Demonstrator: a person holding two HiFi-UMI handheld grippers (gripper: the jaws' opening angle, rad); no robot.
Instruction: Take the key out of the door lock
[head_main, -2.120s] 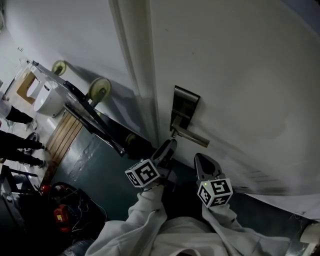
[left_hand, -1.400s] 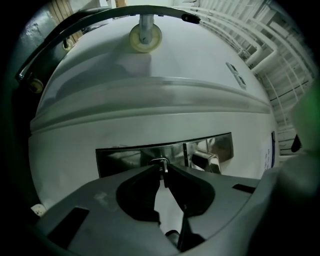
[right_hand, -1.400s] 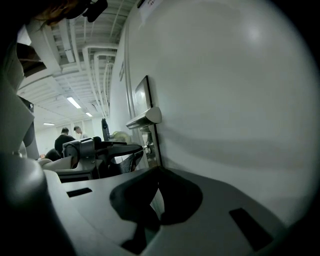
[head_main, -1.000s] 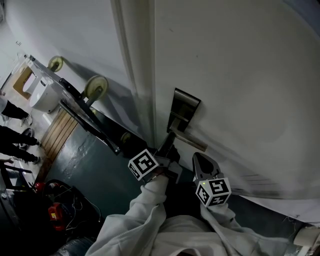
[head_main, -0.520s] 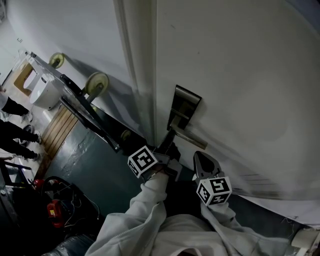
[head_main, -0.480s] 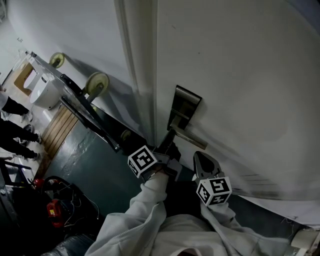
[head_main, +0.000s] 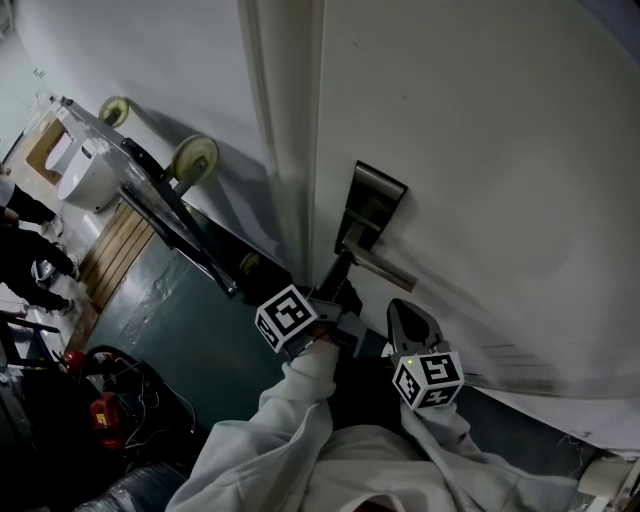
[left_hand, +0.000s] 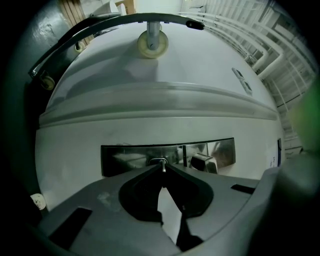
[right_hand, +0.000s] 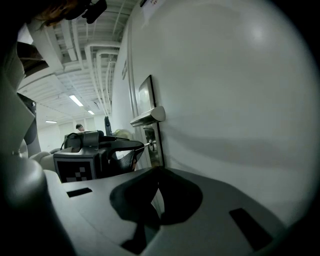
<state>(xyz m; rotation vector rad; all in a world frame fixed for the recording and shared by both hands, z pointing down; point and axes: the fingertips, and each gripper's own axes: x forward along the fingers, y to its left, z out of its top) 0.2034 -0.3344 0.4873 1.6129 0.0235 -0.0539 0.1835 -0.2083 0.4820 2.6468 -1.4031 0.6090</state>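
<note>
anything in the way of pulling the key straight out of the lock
Nothing visible. The left hand-held gripper is shut on the key at the lock plate; the door handle sits to one side, clear of the way out.

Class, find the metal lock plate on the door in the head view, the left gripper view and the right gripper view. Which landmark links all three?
Head view: the lock plate is a slanted strip at mid-frame, on the door.
Left gripper view: the lock plate is a wide band across the centre.
Right gripper view: the lock plate is seen nearly edge-on, left of centre.
Shared landmark: the lever handle on the plate.
</note>
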